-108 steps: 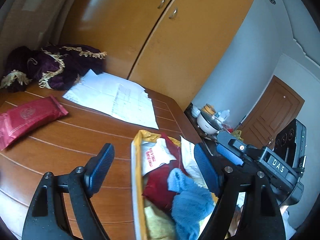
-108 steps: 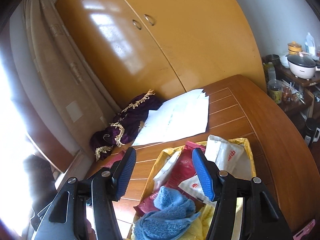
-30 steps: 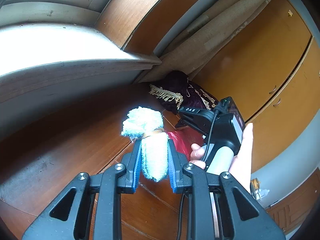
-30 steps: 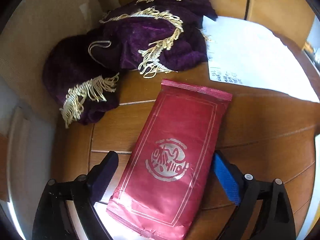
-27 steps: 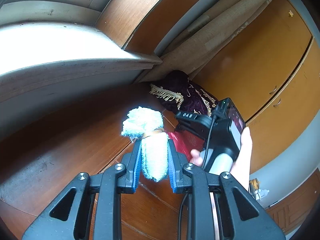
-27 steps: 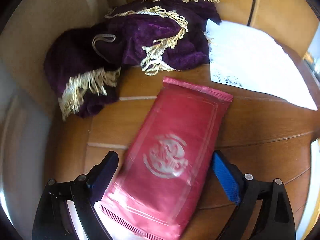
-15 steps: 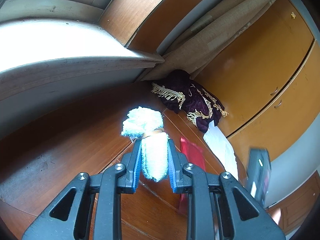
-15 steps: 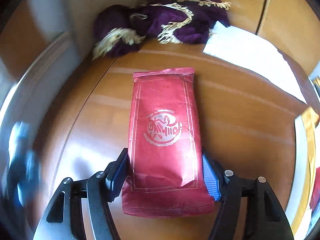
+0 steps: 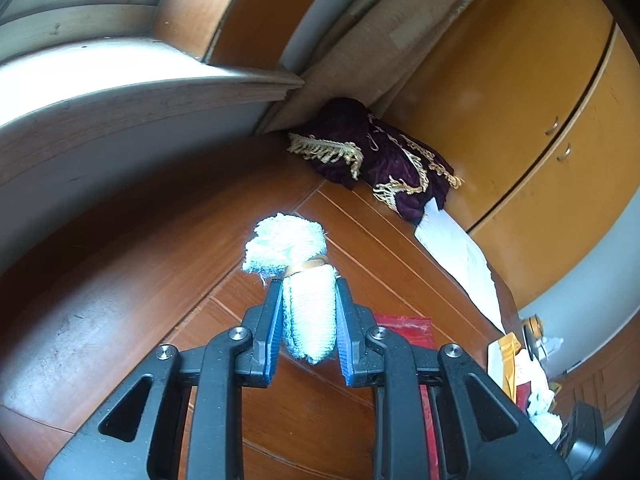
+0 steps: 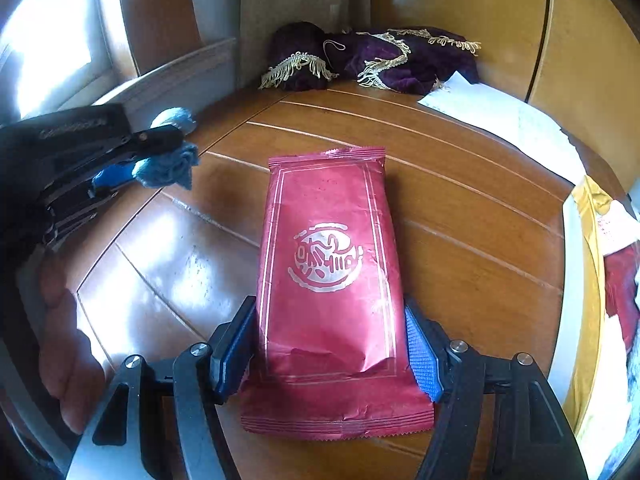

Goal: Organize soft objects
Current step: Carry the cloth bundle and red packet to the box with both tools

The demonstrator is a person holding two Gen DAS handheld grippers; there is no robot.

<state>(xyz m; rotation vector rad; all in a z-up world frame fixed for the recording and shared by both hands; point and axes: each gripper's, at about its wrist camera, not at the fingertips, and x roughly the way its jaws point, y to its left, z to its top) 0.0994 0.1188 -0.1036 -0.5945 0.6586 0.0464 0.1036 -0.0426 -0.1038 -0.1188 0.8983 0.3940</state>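
Since half a second ago the left wrist view is unchanged: left gripper (image 9: 307,322) clamps the rolled blue cloth (image 9: 298,276) above the table (image 9: 120,280); right wrist view: right gripper (image 10: 330,346), now higher, pinches the red packet (image 10: 328,276), long axis pointing straight ahead

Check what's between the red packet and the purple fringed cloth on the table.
Only bare wooden table in the right wrist view; red packet and purple fringed cloth lie apart.

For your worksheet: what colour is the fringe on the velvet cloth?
Gold, on purple velvet cloth; right wrist view.
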